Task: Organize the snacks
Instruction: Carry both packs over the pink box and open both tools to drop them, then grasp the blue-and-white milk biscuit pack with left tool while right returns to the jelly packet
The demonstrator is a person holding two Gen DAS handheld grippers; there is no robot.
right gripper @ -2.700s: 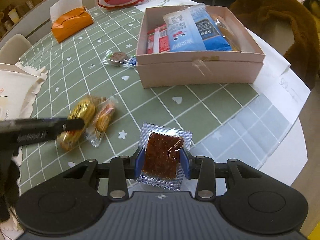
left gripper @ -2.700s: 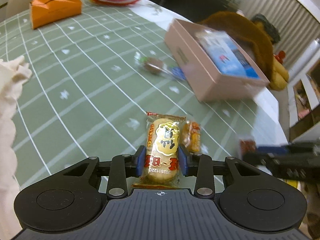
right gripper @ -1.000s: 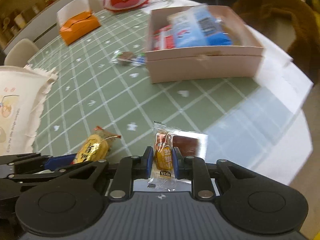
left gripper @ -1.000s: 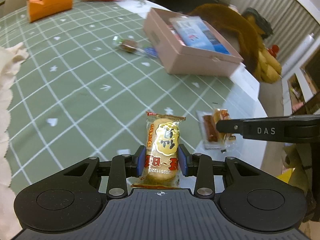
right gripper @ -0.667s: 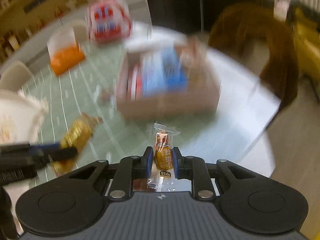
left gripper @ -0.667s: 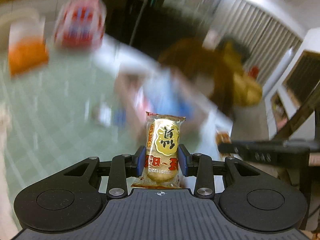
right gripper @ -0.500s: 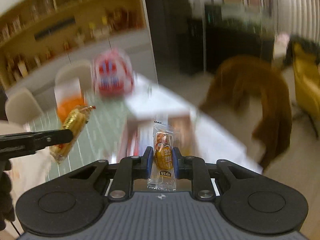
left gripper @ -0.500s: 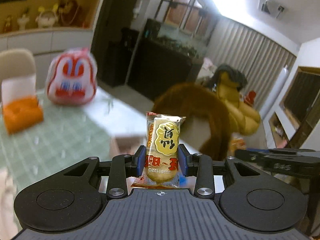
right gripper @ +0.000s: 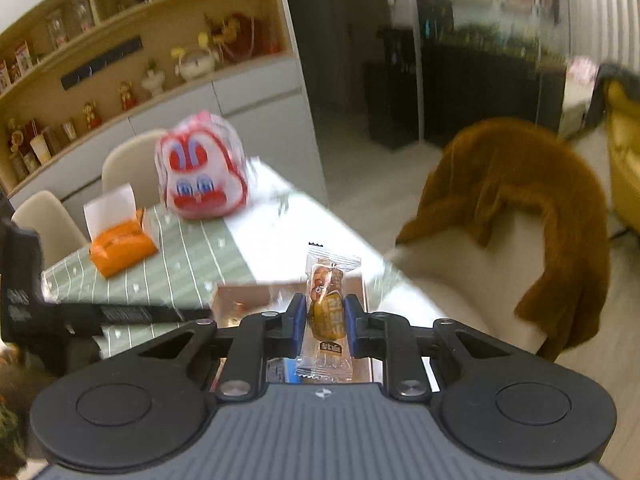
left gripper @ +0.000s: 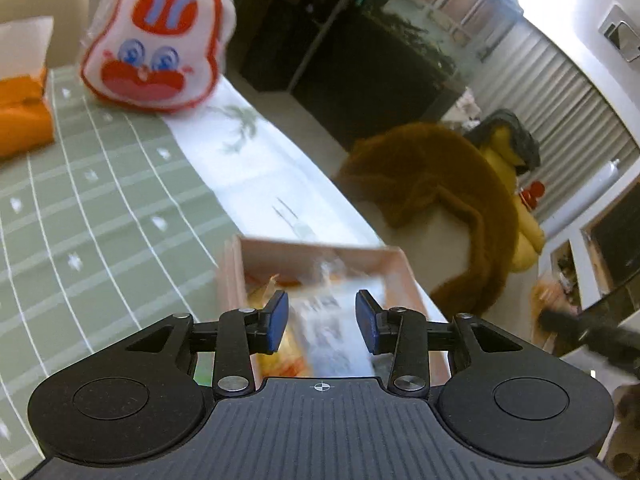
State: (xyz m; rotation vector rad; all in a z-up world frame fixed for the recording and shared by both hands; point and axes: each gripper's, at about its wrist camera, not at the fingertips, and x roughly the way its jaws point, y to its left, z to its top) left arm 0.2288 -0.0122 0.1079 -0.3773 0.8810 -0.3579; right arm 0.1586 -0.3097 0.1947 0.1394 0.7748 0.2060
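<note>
Presently, left wrist view: left tongs (left gripper: pixel 322 320), jaws opening, nothing pressed between the blue pads (left gripper: pixel 277 320). Directly beyond and below sits the pink box (left gripper: pixel 316 250) on the green checked surface (left gripper: pixel 100 216), blurred snack packets inside. The yellow rice-cracker packet clamped upright here half a second ago has left the pads; whether it is among the blurred contents cannot be told. Rabbit-face bag (left gripper: pixel 154 36) at far left; orange tissue box (left gripper: pixel 22 120) at left edge.

Right wrist view: right tongs (right gripper: pixel 325 322), nearly shut, still clamped on a small clear-wrapped candy (right gripper: pixel 328 312). Its long axis runs away from the camera, crimped end pointing far, unchanged from before. Pink box (right gripper: pixel 248 298) lies just beyond the fingertips, closer than earlier. Left tongs' dark body (right gripper: pixel 100 314) enters from the left.
</note>
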